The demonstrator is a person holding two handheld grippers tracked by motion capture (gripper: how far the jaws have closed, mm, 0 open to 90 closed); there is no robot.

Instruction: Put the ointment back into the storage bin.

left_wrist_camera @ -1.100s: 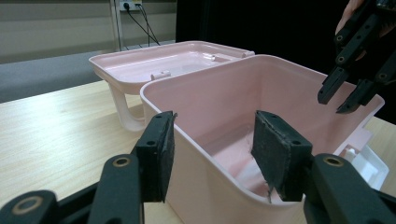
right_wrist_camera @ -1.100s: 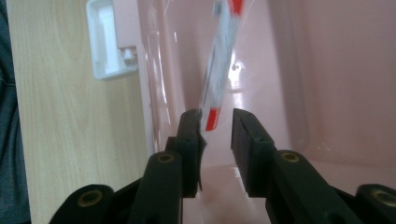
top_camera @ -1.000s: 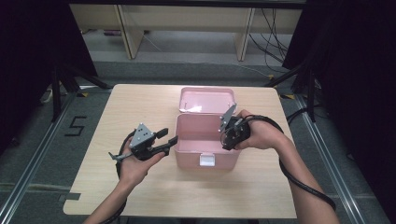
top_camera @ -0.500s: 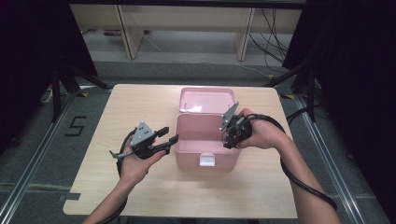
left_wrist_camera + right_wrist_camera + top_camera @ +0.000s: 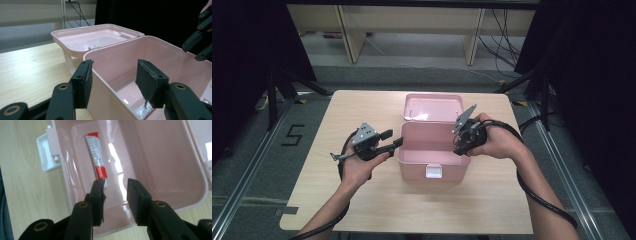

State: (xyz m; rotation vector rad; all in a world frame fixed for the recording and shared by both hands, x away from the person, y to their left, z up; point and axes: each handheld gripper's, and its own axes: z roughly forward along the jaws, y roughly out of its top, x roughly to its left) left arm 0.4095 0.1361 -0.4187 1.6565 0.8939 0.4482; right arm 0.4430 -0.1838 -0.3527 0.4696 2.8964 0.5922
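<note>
Item: pink plastic lidded box (image 5: 432, 150) at table centre, lid (image 5: 433, 106) swung back flat behind it, white latch (image 5: 433, 171) on the near wall. Contents: one small silver-and-red squeeze tube (image 5: 96, 157), lying flat on the box floor near the latch-side wall. R gripper (image 5: 463, 142) hangs over the box's right rim, pointing down into it; jaws have just been opening and stand wide w/ nothing between them, pads clear of the tube, whose near end sits just ahead of one fingertip (image 5: 99, 185). L gripper (image 5: 113, 82) straddles the box's left wall, one pad outside, one inside; jaws open, pads not pressing on the wall as far as the left gripper view shows. Light wooden table (image 5: 362, 210) otherwise bare. Risks, as judged: tube lies close to the wall, so a jaw coming down may strike the rim or pin the tube instead of bracketing it; thin flat tube may skid out of the pads; box is unclamped, so any push from the R side could slide it.
</note>
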